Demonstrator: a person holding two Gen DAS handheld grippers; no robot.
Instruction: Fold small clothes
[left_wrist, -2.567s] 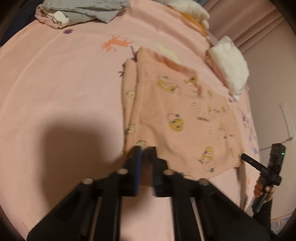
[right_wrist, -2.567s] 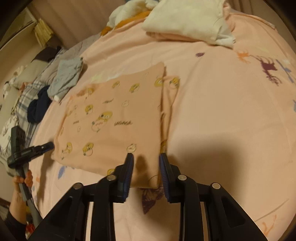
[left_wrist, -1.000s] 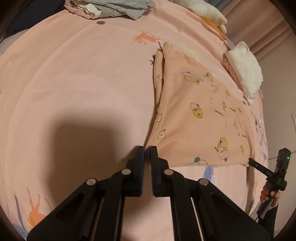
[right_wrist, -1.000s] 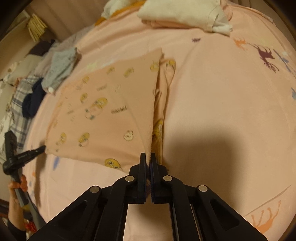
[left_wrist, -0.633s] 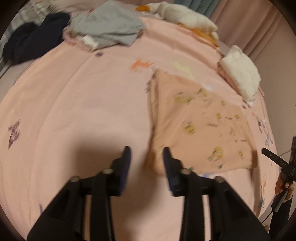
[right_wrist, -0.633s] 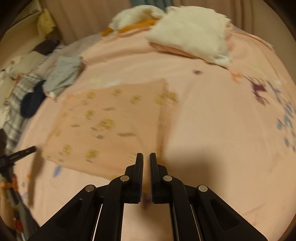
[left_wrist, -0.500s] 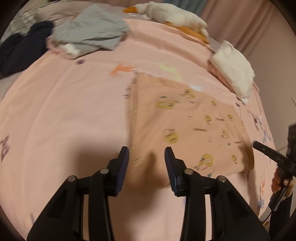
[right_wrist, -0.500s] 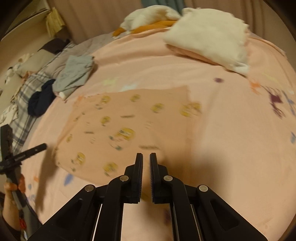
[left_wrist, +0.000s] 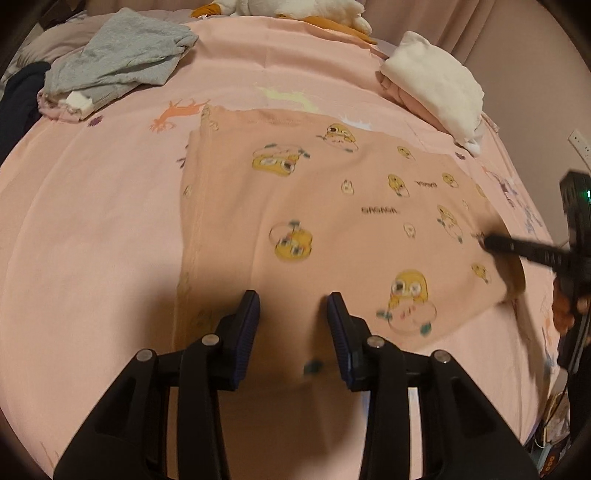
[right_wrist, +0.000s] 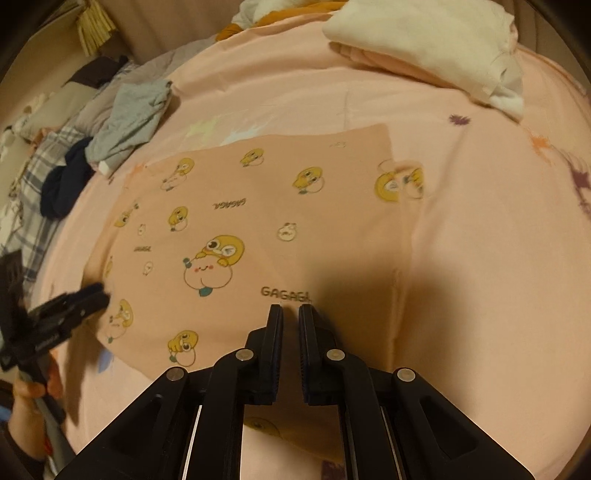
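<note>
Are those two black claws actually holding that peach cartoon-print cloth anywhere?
No. The left gripper is open and the right gripper shut, both empty above the peach cartoon-print cloth.

Both wrist cameras looked steeply down along their own fingers at the bed (left_wrist: 92, 221), close above the peach printed garment (left_wrist: 332, 229) (right_wrist: 258, 221). They faced it from opposite sides, and each caught the other gripper at its frame's edge.

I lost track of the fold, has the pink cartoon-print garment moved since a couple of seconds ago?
Yes. The garment now lies flat; its side flap, earlier beside the sheet's orange deer print, has been folded over.
</note>
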